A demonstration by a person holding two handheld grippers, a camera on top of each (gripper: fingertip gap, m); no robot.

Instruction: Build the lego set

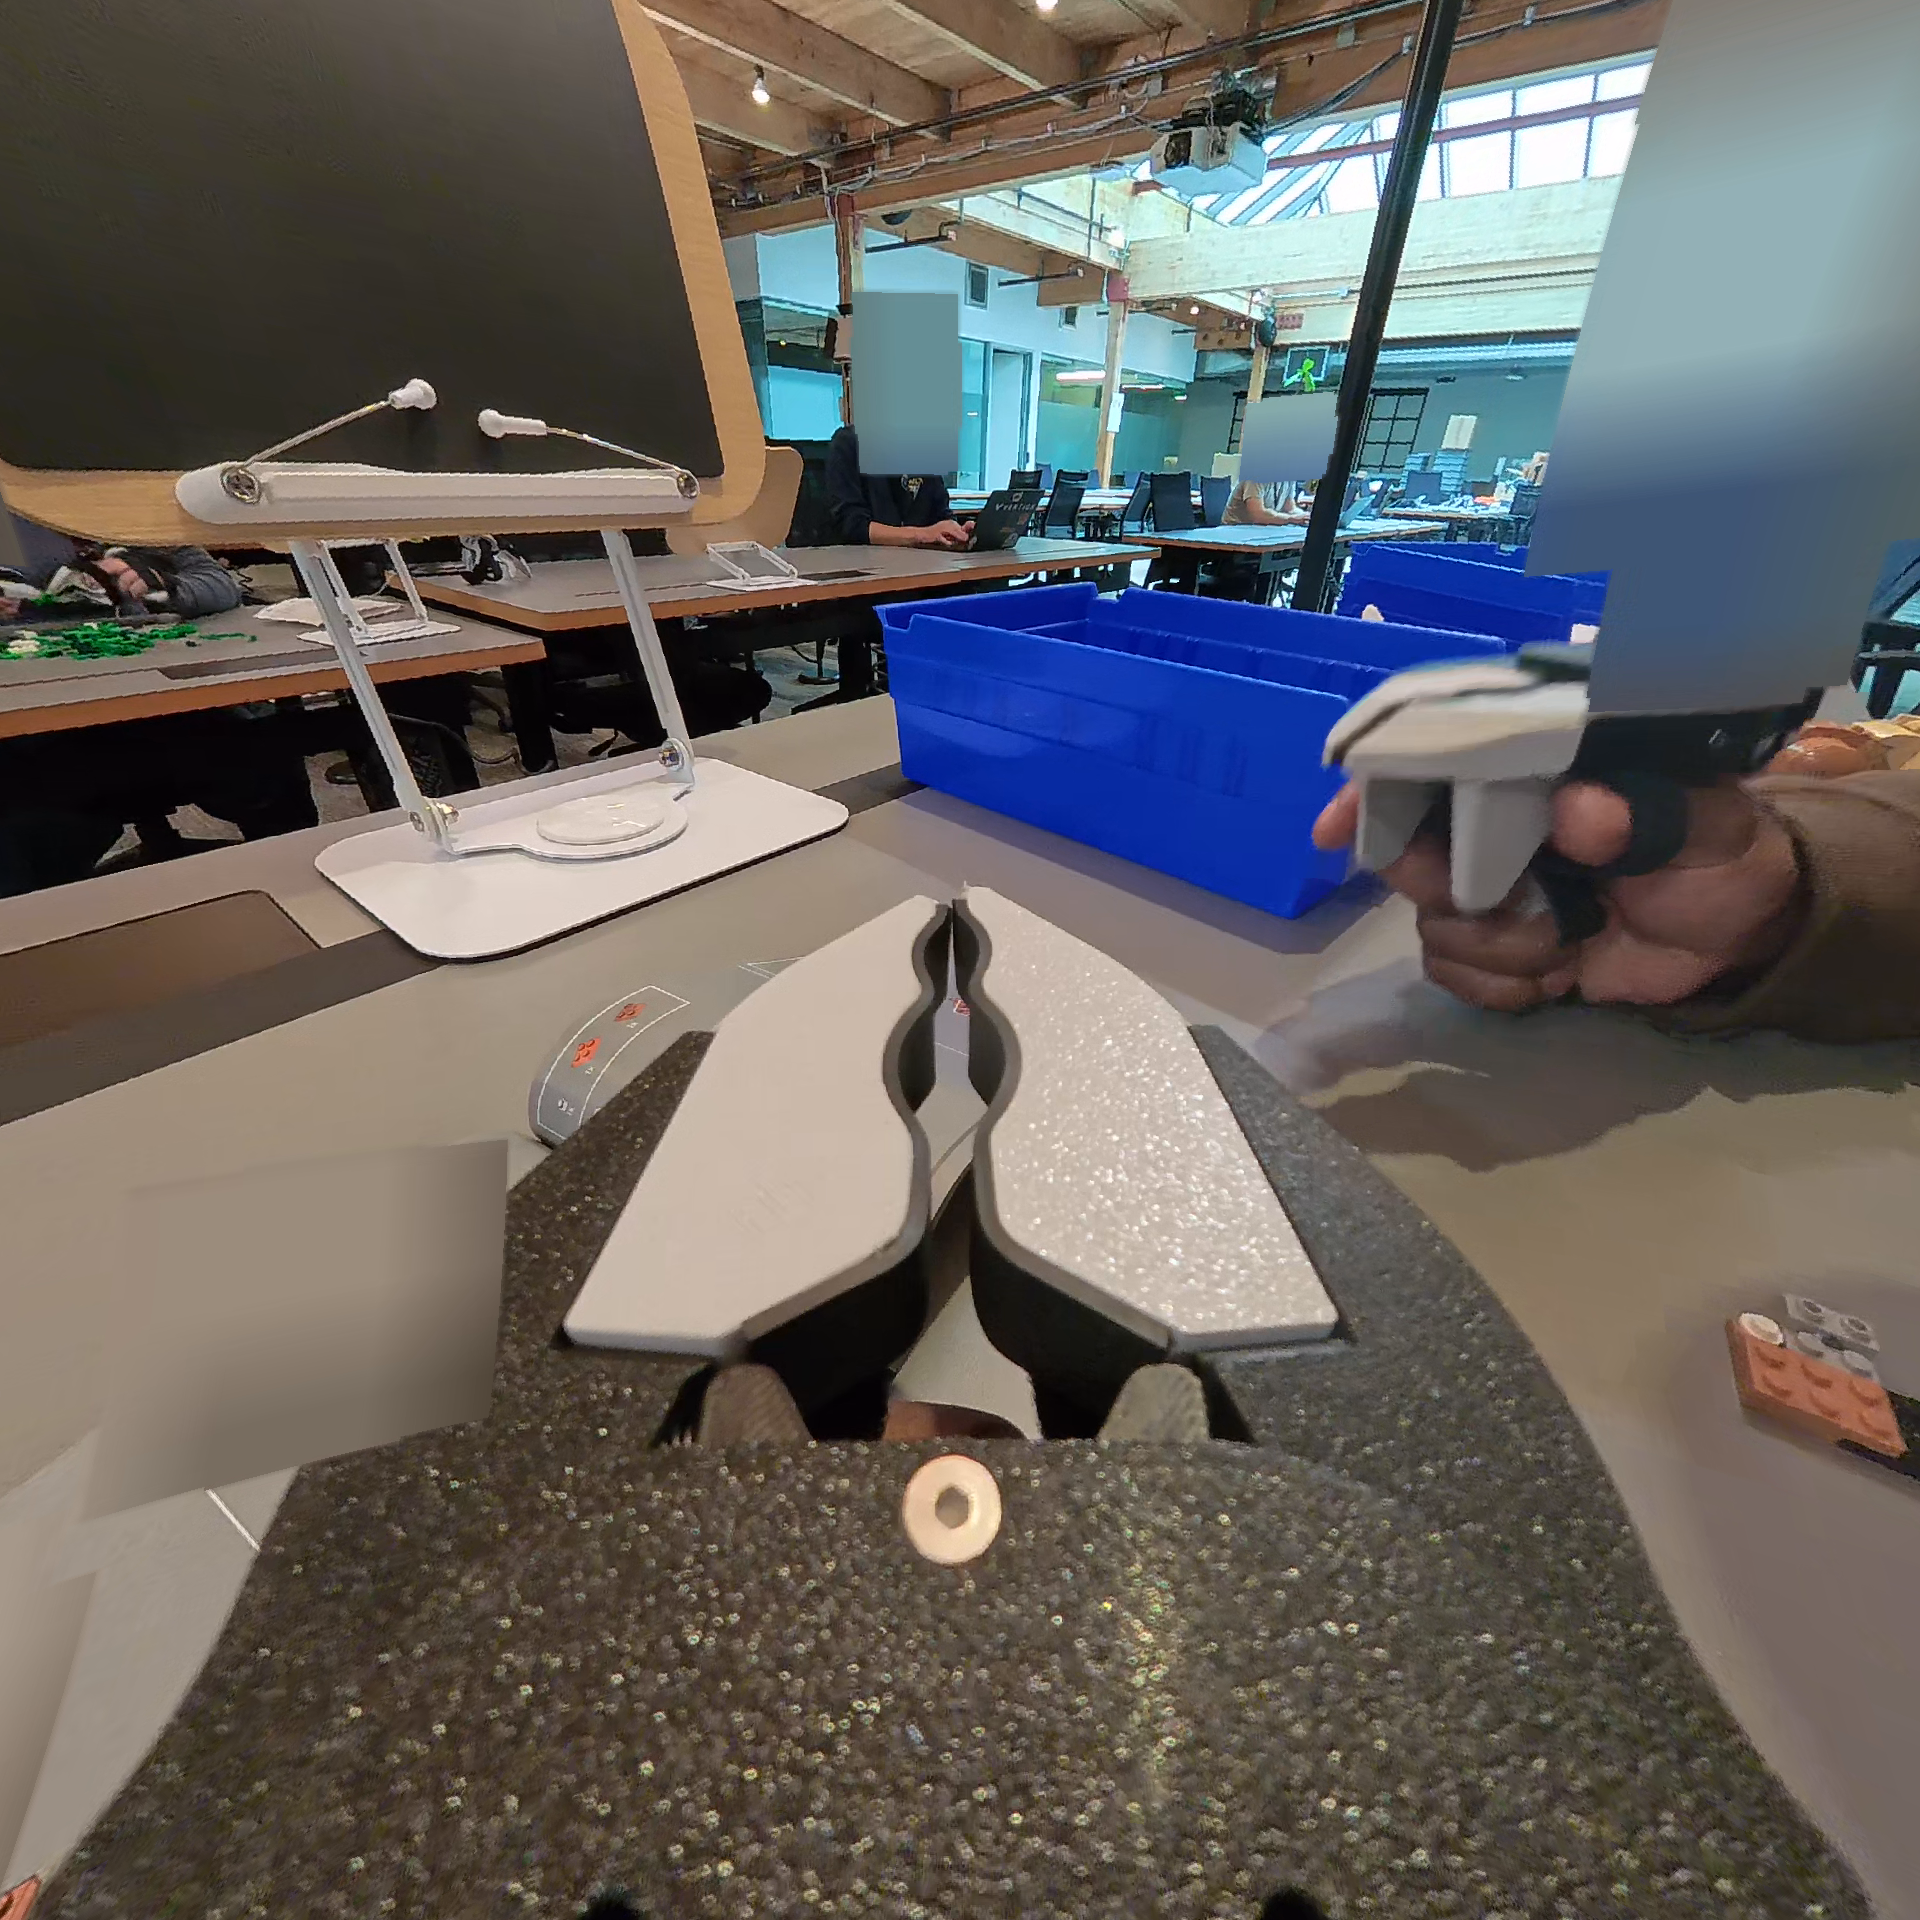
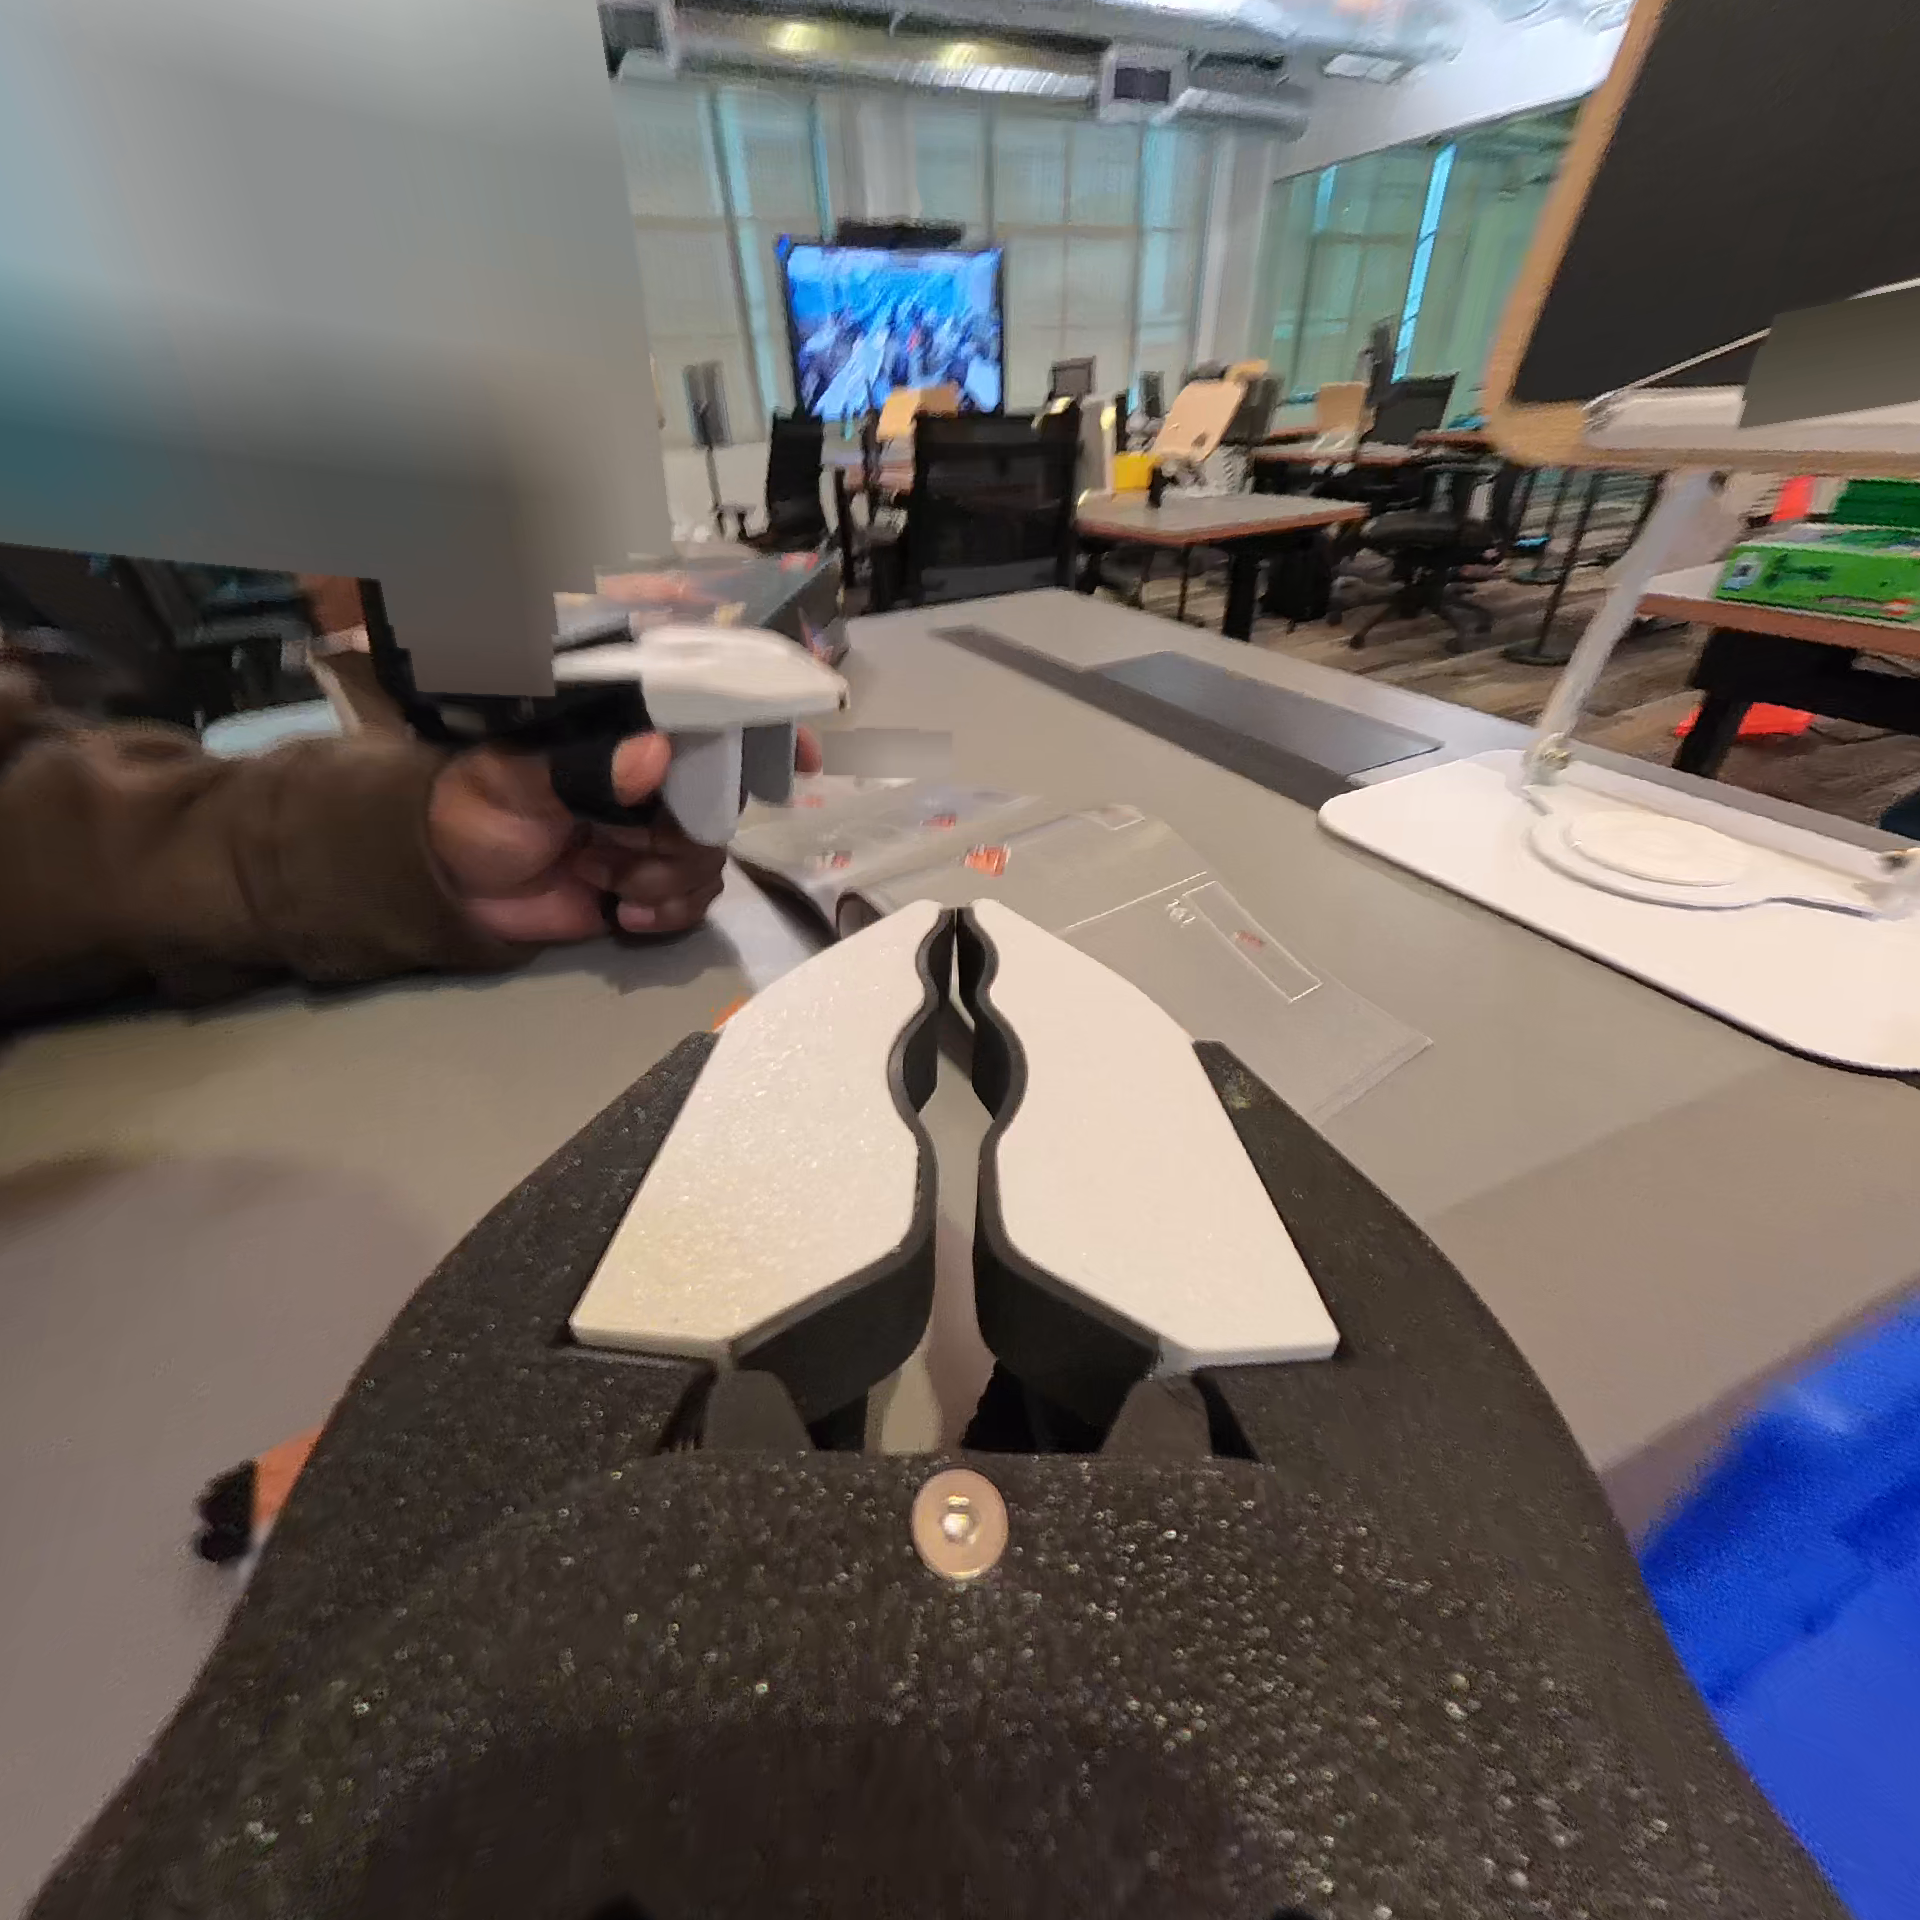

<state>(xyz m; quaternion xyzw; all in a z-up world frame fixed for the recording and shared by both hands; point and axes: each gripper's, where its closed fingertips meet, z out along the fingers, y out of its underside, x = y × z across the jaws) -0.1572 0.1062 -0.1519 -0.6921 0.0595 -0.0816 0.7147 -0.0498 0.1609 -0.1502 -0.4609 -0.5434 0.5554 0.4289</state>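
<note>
We had a small lego build [image 1: 1823,1387] lying flat on the grey tabletop [image 1: 1455,1299], near right: an orange studded plate with grey pieces on top and a black edge. Our left claw [image 1: 954,914] was clenched on nothing, tips touching; our right claw [image 2: 956,916] was clenched too, empty. Far right sat a blue plastic bin [image 1: 1132,727], its ribbed inside showing nothing we could make out. Clear plastic bags [image 2: 1122,894] lay flat beyond the right claw, beside a white stand [image 1: 582,842].
</note>
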